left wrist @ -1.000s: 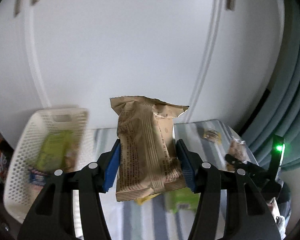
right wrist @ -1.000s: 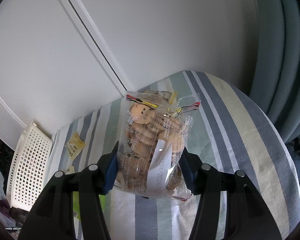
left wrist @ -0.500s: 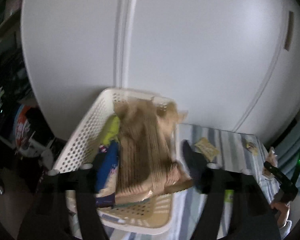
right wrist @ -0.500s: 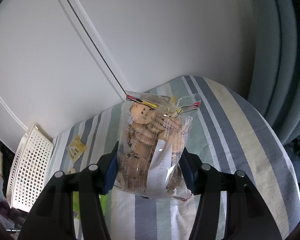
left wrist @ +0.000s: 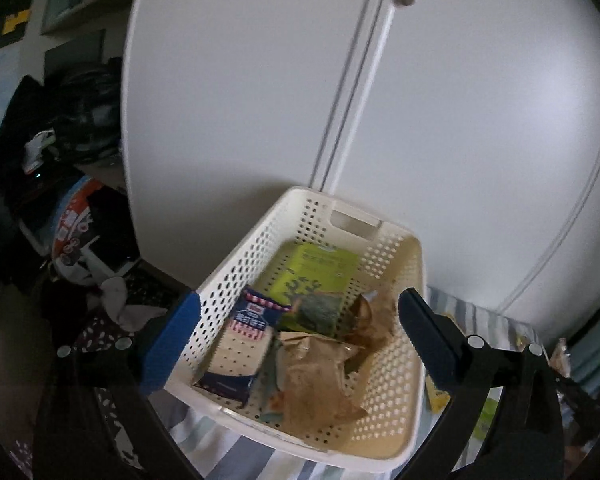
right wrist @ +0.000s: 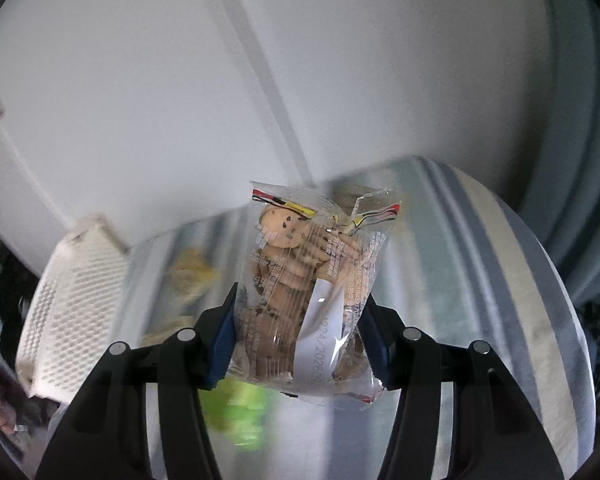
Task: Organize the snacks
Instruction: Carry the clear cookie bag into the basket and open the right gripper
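Observation:
A white perforated basket (left wrist: 384, 396) sits at the left end of a striped table. Inside it lie a brown paper snack bag (left wrist: 320, 376), a blue-and-red cracker pack (left wrist: 244, 344) and a green packet (left wrist: 320, 272). My left gripper (left wrist: 300, 344) hangs open above the basket, its fingers straddling it with nothing between them. In the right wrist view my right gripper (right wrist: 300, 340) is shut on a clear bag of chocolate-chip cookies (right wrist: 308, 292), held above the table. The basket (right wrist: 72, 312) shows blurred at the left there.
White cupboard doors (left wrist: 420, 120) stand close behind the table. Small yellow (right wrist: 192, 272) and green (right wrist: 240, 412) packets lie blurred on the striped cloth (right wrist: 480, 280). A grey-blue curtain (right wrist: 580, 140) hangs at the right. Dark clutter and a round tin (left wrist: 72, 216) sit left of the table.
My left gripper swung left over the basket, opened and let the brown bag drop in. The right gripper, still holding the cookie bag, has started moving; its background is now blurred.

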`<state>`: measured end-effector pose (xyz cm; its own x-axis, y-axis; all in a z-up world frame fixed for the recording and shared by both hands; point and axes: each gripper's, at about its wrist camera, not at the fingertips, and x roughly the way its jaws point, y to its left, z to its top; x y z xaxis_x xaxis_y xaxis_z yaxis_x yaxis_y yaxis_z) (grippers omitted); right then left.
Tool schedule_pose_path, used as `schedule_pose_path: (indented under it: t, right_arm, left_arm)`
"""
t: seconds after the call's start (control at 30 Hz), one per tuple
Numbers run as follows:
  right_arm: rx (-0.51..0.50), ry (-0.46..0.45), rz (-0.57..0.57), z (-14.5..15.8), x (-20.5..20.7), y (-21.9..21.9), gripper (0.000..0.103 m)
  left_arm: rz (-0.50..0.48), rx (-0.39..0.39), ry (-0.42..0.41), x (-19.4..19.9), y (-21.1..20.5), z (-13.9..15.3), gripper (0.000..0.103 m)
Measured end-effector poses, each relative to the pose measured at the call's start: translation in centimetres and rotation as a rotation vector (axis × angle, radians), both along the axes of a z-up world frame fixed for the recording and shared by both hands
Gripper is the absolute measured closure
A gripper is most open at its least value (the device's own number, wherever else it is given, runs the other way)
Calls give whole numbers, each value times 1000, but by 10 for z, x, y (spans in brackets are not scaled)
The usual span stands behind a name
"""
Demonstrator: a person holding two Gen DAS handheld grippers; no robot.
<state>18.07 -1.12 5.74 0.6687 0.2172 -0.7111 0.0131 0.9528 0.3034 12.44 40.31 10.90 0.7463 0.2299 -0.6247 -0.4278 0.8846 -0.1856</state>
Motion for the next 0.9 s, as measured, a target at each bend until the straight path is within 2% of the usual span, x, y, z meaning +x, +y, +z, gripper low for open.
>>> schedule_pose_path:
  t: [0.23,0.43,0.53,0.67,0.77,0.87,0.9]
  right_arm:
    - [53,-36,208,54,9,99,48]
    - [95,-16,388,76,16,196,48]
    - [112,5,460,79,14,238,48]
    - [64,14,525,75,8,287,48]
    - [33,30,544,65,6,317,47]
    - [42,66,567,56,10,342,46]
    - [55,81,579,53,9,348,43]
  left_arm:
    - [8,20,-26,-5,6,-5,3]
    - [96,22,-56,-20,32,-4,3]
    - [134,42,-67,-28,42,-1,3]
    - [176,31,-100,-39,55,4,3]
    - [200,16,-111,-45,63,5,3]
    - [212,-5,-117,-48,69,5,3]
    - [219,-8,-121,-50,71,5,3]
